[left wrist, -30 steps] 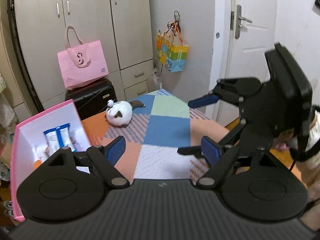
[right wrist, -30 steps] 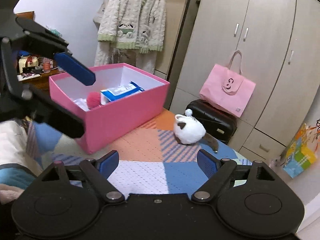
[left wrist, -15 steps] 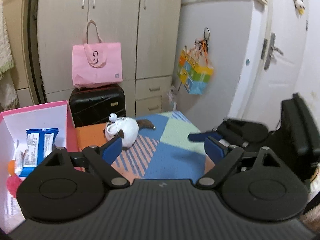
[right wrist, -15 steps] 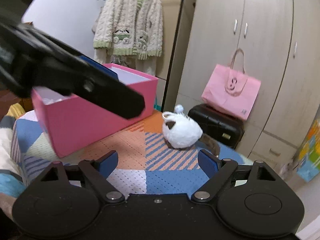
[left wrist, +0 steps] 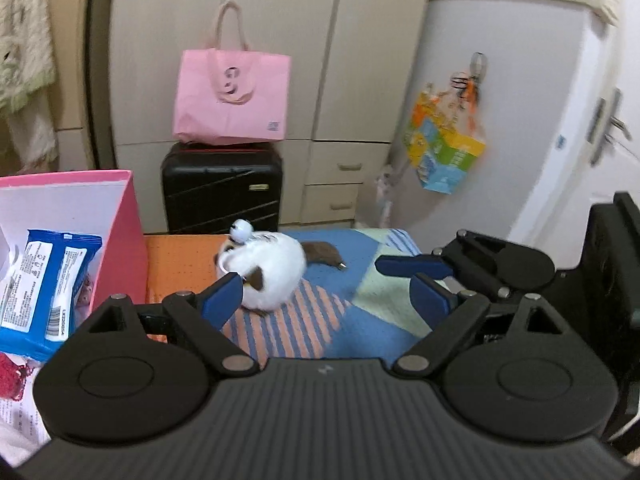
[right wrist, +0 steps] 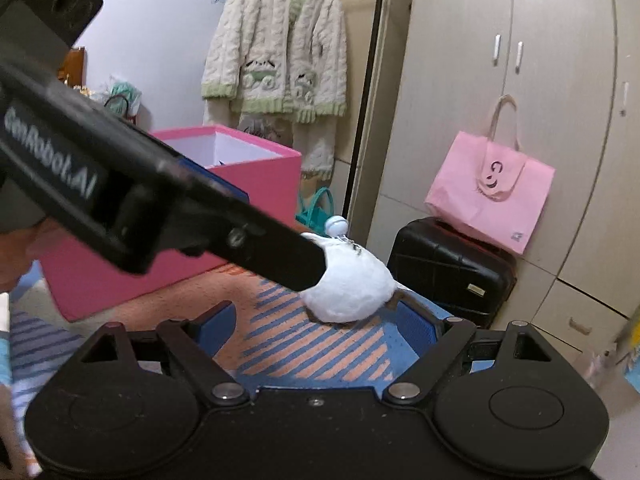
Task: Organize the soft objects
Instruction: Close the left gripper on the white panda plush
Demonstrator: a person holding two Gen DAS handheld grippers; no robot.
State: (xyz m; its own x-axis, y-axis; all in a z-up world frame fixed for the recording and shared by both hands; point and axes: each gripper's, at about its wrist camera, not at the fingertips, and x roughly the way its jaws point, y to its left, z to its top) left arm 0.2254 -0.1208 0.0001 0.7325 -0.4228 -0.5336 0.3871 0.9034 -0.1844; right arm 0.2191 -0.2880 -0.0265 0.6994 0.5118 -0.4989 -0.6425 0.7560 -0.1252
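Both claws are spread wide with nothing in them. Left claw (left wrist: 326,294) had its jaws opening up a moment ago, and only bare patchwork blanket (left wrist: 344,332) shows in the gap. Its left blue pad (left wrist: 222,294) overlaps the white plush toy (left wrist: 268,270) in the left wrist view, but whether it actually touches is hard to call. Right claw (right wrist: 316,330) is released too, the plush (right wrist: 348,288) sitting just past its fingertips, no contact visible.

The toy lies on the blanket near the far edge, just beside the pink box (left wrist: 120,232). Its brown tail (left wrist: 322,254) pokes out to the right, and a little white ball (left wrist: 242,229) sits on top.

From the right wrist camera the left claw's black arm cuts right across the frame, hiding the toy's left part and much of the box front. Inside the box a blue packet (left wrist: 44,292) is visible, plus something red (left wrist: 14,376) cut off at the picture's edge; can't tell what it is. Behind are a black suitcase (left wrist: 220,192) and pink bag (left wrist: 232,96).
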